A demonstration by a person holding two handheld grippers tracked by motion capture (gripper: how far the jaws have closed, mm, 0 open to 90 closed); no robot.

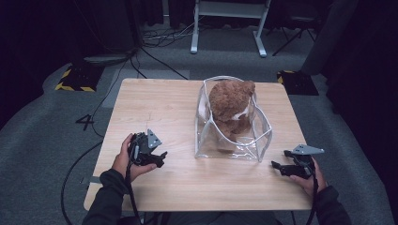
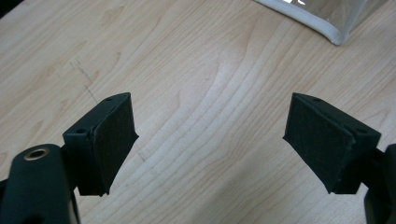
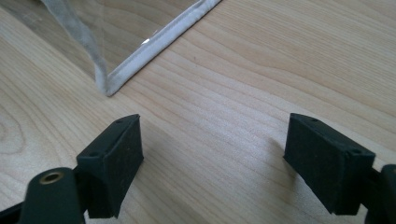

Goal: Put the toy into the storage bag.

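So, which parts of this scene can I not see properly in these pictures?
- Clear bag, left gripper view: one white-edged corner shows; the top edge cuts off the rest.
- Clear bag, right gripper view: a bottom corner shows; the top edge cuts off the rest.
- Brown teddy bear, high view: too small and blurred to tell its face; folds of the plastic hide its lower body.
- Fingers of the right gripper, high view: too small to judge their gap.

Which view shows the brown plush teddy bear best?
The high view: the brown plush teddy bear sits whole inside the clear plastic bag with white piping. The left gripper view catches just a piped bag corner; the right gripper view shows a bag corner and clear wall, no bear.
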